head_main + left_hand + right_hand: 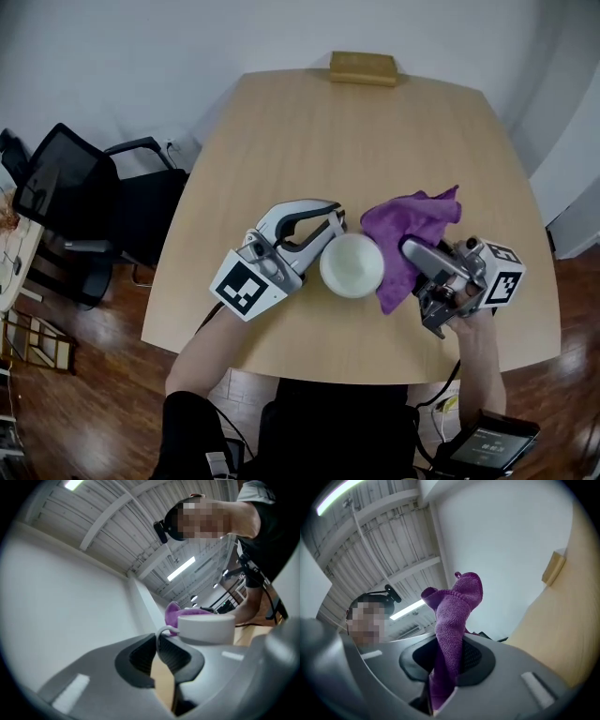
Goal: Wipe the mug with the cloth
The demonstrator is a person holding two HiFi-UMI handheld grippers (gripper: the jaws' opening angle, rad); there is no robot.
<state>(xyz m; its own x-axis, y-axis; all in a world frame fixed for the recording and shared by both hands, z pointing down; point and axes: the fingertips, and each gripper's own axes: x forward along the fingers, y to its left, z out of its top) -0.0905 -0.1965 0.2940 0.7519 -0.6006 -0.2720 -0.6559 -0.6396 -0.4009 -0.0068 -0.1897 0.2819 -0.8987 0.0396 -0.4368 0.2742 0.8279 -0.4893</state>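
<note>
Now your left gripper [330, 223] pinches the handle of the mug [352, 265], upright over the table [356, 122], while your right gripper [410, 251], clenched on the cloth [417, 220], waits just right of it, so wipe leftward.

The left tongs [330, 225] and right tongs [409, 247] are grey with black-and-white marker cubes [246, 287].

My left tool [157, 641] hides the mug's [206, 628] base. The cloth's [452, 611] lower end disappears inside my right tool [450, 648]; the block [363, 67] far beyond is too small to identify.
</note>
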